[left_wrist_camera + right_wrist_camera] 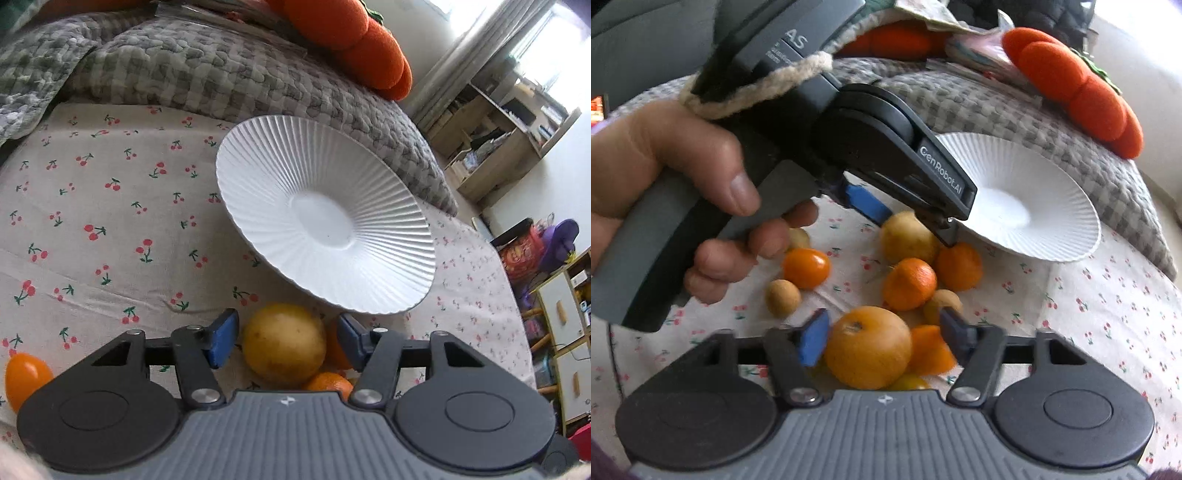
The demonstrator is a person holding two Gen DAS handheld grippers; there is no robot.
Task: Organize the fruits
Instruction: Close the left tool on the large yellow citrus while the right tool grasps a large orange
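Left wrist view: my left gripper (284,341) is pointing down at the cherry-print sheet (110,229). The white ribbed plate (388,266) is lying just beyond it, holding nothing. A yellow fruit (284,345), round, dull-skinned, with small brown specks, is sitting between the blue pads (221,343). The jaws are standing partly closed around it; a thin gap is showing on each side, so I am not gripping it. Orange fruits are peeking out behind and below it; one small orange fruit (26,376) is lying apart at the left edge.

Right wrist view: my right gripper (882,339) is hanging over the fruit pile, jaws narrowed around a large orange-yellow fruit (868,347) with a stem dimple on top. The left pad is touching or nearly touching it; the right pad is standing clear. My left hand (665,184) is holding the other gripper above a yellow fruit (908,236) near the plate (1052,206), which is lying bare. Tangerines (908,282) and small tan fruits (783,297) are lying scattered on the sheet.
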